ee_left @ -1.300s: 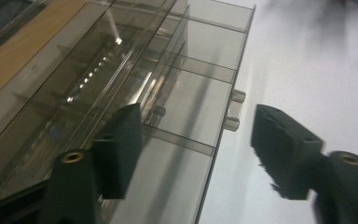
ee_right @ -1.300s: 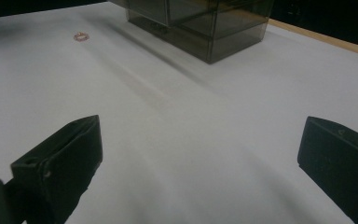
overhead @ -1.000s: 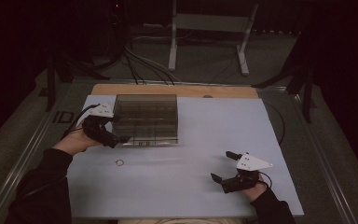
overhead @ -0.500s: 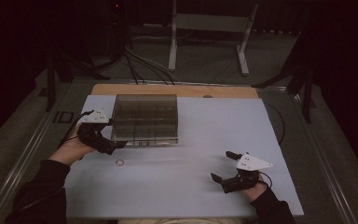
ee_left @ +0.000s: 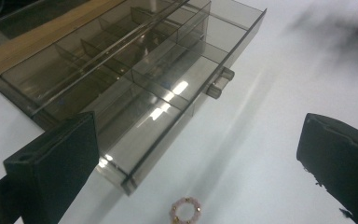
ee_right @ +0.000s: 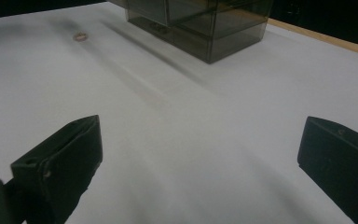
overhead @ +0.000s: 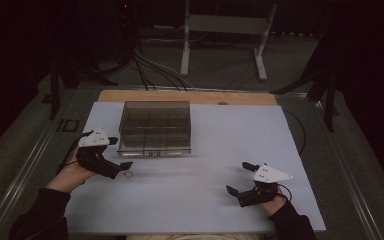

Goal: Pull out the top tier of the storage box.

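A smoky clear drawer box with several compartments stands at the back left of the white table. Close up in the left gripper view, the box shows small knobs on its front. A small pink bead ring lies on the table in front of the box's left corner. My left gripper is open just left of the ring, and the ring lies low between its jaws. My right gripper rests open near the front right, holding nothing; far ahead of it are the ring and the box.
A wooden strip borders the table's far edge. Behind it are a metal stand and cables on the dark floor. White surface stretches between the two grippers.
My left gripper has drawn back from the box's front-left corner toward the near edge and now sits beside the ring. The right gripper has not moved.
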`<state>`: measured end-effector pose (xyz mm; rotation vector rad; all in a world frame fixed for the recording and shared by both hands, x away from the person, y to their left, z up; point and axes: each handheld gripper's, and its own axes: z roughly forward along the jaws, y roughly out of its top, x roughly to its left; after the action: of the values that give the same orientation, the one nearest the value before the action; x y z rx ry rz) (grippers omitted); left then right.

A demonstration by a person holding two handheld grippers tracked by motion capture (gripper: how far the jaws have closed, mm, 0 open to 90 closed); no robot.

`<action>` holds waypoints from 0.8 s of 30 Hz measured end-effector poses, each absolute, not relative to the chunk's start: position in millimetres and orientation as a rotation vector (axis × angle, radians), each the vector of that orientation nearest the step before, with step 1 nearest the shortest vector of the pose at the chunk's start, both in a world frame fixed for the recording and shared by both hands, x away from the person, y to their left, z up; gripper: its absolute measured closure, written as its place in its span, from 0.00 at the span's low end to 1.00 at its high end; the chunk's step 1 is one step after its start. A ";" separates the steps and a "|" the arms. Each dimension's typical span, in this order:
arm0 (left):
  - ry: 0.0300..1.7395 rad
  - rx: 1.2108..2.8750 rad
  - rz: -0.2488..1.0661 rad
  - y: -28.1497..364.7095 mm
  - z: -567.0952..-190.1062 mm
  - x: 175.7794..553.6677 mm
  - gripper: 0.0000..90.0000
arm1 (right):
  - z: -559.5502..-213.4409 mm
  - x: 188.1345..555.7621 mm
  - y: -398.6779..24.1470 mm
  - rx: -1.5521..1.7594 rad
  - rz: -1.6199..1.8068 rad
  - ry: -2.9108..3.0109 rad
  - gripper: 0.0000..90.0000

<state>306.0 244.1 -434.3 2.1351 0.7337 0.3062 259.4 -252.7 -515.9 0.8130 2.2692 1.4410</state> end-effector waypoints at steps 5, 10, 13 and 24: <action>0.785 2.113 0.329 250.9 -442.5 291.1 0.00 | -516.0 259.3 -252.5 0.812 1.439 2.271 0.00; 0.798 2.109 0.337 252.8 -451.0 281.2 0.00 | -516.0 259.4 -252.6 0.814 1.439 2.270 0.00; 0.816 2.109 0.351 253.4 -458.2 274.8 0.00 | -516.0 259.3 -252.4 0.813 1.440 2.270 0.00; 0.854 2.115 0.353 251.6 -483.4 254.8 0.00 | -516.2 259.3 -252.3 0.812 1.439 2.273 0.00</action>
<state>254.8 251.6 -483.4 2.1149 0.8540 0.3528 259.3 -252.3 -516.2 0.8124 2.2728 1.4387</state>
